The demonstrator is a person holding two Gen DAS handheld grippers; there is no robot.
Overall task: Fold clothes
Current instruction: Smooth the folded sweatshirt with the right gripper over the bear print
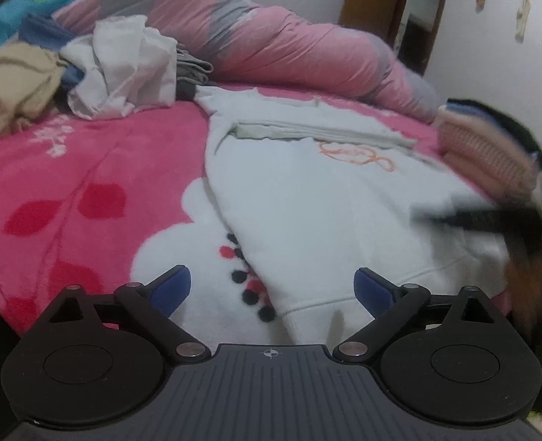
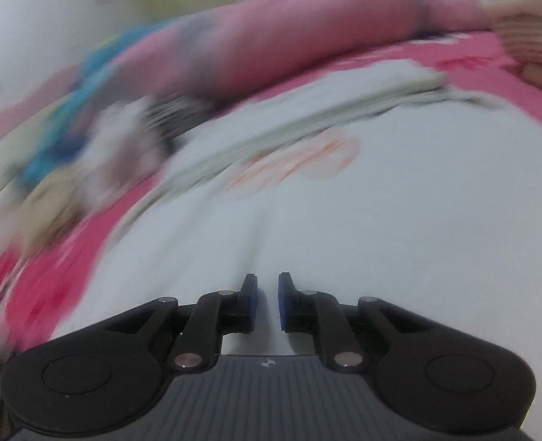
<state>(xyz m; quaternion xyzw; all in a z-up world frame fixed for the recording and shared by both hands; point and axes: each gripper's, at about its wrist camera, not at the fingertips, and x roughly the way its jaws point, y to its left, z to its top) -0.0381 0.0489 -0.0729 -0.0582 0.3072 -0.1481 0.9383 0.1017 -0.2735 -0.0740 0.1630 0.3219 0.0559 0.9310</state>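
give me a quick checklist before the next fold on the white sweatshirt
1. Left hand-held gripper open, over the hem: ok.
2. Right hand-held gripper gripping cloth: cannot tell; fingers nearly closed, fabric between them, view blurred.
3. White sweatshirt spread on the pink blanket: ok.
4. Sleeve folded across the chest: ok.
5. Unfolded pile apart from the sweatshirt: ok.
6. Folded stack apart from the sweatshirt: not ok, at its edge.

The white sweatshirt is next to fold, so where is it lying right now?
The white sweatshirt lies spread on the pink blanket, centre-right in the left wrist view, in front of the rolled pink quilt and right of the crumpled clothes pile.
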